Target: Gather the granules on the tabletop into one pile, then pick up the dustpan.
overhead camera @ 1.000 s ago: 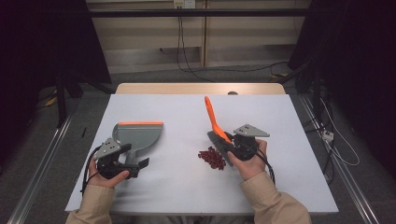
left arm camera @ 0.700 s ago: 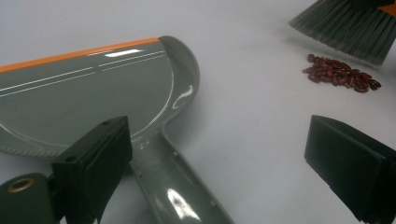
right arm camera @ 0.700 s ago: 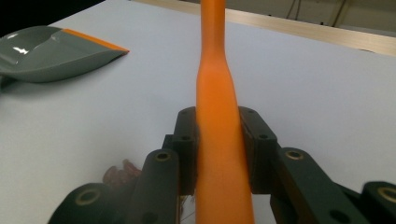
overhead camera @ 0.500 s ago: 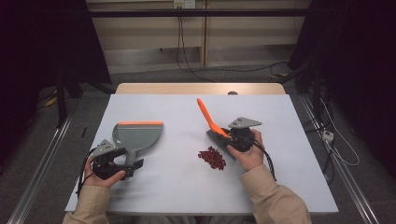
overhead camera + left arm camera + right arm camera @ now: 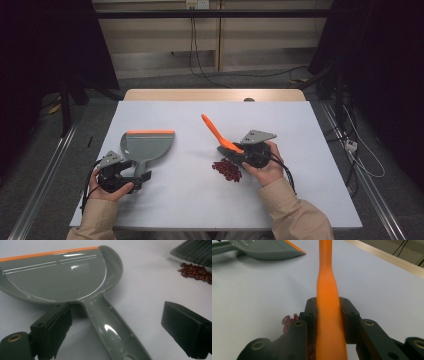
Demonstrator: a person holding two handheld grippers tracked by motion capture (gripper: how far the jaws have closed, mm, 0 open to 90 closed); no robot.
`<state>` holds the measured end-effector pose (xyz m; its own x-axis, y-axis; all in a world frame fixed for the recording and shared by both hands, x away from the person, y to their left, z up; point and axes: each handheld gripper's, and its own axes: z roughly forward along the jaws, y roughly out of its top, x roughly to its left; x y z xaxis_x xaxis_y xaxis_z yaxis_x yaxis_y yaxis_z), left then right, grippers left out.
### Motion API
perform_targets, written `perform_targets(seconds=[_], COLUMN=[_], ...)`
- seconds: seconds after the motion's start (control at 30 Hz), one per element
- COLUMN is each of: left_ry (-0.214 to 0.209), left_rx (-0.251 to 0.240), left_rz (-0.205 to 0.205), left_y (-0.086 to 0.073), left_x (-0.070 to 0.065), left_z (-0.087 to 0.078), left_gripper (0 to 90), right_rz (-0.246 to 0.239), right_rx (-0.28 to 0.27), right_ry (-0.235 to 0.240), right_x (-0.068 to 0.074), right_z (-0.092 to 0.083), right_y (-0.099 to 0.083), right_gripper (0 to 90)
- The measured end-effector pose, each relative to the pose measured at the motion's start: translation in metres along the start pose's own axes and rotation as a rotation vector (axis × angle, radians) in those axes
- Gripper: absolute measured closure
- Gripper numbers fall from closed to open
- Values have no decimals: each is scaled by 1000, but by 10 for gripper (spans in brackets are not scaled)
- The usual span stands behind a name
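Resting at the near left of the pale matte table, the left gripper stands with its black, ribbed jaws wide apart; they have just been closing a little, with the grey dustpan handle lying between them and touched by neither pad. The left gripper view brings this close: the handle is glossy moulded plastic, slim and rounded, with a hanging hole at its near end, and it widens into a shallow, curved scoop whose far lip is edged in orange. That view also catches, at its far right, the dark grey-green bristles of a brush standing right behind a small heap of red beans. At the near right of the table the right gripper is clamped on the orange brush, whose smooth, flattened handle slants up and away to the far left. The right gripper view shows the two black pads pressed against both flanks of that handle, where it narrows into a waist before running on, and a few shiny beans peeping out low on the left. From the high view the beans form a loose, dark red cluster just beside the right gripper, well apart from the dustpan on the left. Beyond the white surface runs a light wooden edge, and cables hang at the far wall.
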<state>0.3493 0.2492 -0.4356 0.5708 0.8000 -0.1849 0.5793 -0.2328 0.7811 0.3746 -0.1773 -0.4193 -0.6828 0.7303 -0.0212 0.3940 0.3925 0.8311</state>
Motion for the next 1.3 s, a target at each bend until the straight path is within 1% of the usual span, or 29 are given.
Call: perform_targets(seconds=[0.03,0.07,0.1,0.2,0.37,0.4,0.47,0.53,0.57,0.67,0.7,0.73,0.77,0.8,0.83,0.87,0.93,1.03,1.07,1.13,1.17,1.2,1.27,1.3], left_ry=[4,5,11,21,42,49,45,53,45,54,49,55,63,66,54,45,42,49,49,68,69,75,109,113], left_rx=[4,17,20,42,75,80,95,95,96,102,107,110,109,116,112,115,124,152,167,194,191,200,197,206], left_rz=[-2,1,-2,-1,-5,-8,-18,-33,-41,-45,-46,-41,-53,-41,-43,-44,-21,-25,-24,-28,-28,-23,-9,-8], left_y=[-1,-1,-2,-3,-6,-7,-8,-9,-9,-7,-6,-5,-3,-1,0,2,5,9,10,11,12,14,17,18], left_x=[1,1,1,2,5,7,10,15,17,23,25,27,28,30,31,31,29,26,25,26,25,25,24,23], left_z=[1,1,1,2,3,3,2,1,0,-2,-3,-3,-3,-3,-3,-2,1,12,16,24,26,27,31,33], left_gripper=[98,99,101,117,141,150,157,174,196,286,335,388,428,453,480,483,470,401,397,397,395,397,406,406], right_rz=[9,12,15,38,55,56,70,79,82,86,88,91,94,95,95,97,102,108,108,110,110,110,113,112], right_rx=[-7,-13,-19,-39,-48,-47,-53,-57,-57,-55,-54,-56,-58,-58,-57,-58,-61,-67,-68,-64,-63,-62,-61,-62], right_ry=[4,3,-3,-6,-8,-11,-10,-13,-15,-17,-18,-18,-18,-21,-21,-19,-18,-15,-17,-18,-21,-20,-26,-28], right_x=[0,-1,-1,-5,-8,-9,-11,-12,-12,-13,-14,-14,-15,-15,-14,-14,-14,-14,-14,-14,-14,-14,-14,-14], right_z=[0,-1,-2,-5,-8,-8,-9,-10,-10,-11,-11,-11,-11,-11,-11,-12,-12,-12,-12,-12,-12,-12,-12,-12], right_y=[0,0,1,1,0,0,-1,-1,-1,-1,-2,-2,-2,-2,-2,-2,-2,-2,-2,-2,-2,-2,-2,-2], right_gripper=[712,712,712,712,712,713,712,712,712,712,712,712,712,712,712,712,712,712,712,712,712,712,712,712])
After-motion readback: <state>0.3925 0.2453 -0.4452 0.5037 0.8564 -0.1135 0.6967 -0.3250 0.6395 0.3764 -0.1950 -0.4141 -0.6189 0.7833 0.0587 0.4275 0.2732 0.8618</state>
